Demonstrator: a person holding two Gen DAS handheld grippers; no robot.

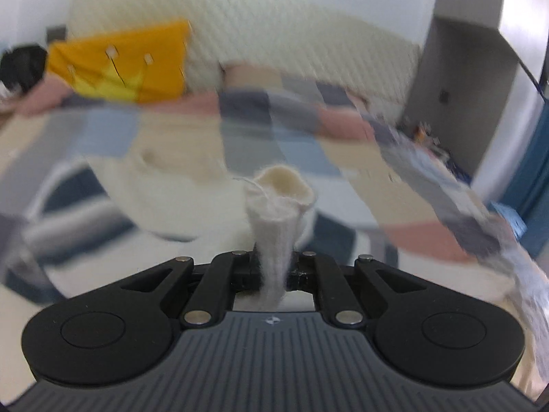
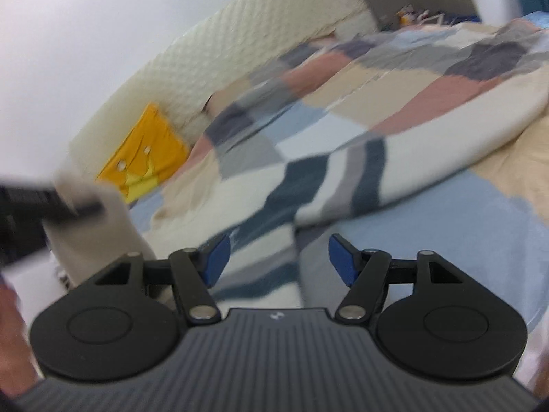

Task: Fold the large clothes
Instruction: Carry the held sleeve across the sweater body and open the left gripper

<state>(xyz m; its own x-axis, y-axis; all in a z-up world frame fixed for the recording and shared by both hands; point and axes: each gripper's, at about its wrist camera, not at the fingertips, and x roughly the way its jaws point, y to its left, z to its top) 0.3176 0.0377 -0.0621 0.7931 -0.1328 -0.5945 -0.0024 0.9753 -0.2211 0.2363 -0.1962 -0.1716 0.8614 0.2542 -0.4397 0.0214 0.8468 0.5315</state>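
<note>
A bed (image 2: 429, 206) under a patchwork quilt (image 1: 274, 116) fills the room, one cream headboard (image 1: 240, 31) behind it. One orange cushion (image 1: 127, 65) leans on the headboard. The left gripper (image 1: 274, 271) pinches the cream sweater (image 1: 278, 213); the right gripper (image 2: 279, 257) hangs spread above the bed, nothing between.

A yellow cushion (image 1: 127, 65) leans against the cream quilted headboard (image 1: 260, 34), above a patchwork bedspread (image 2: 343, 103)
</note>
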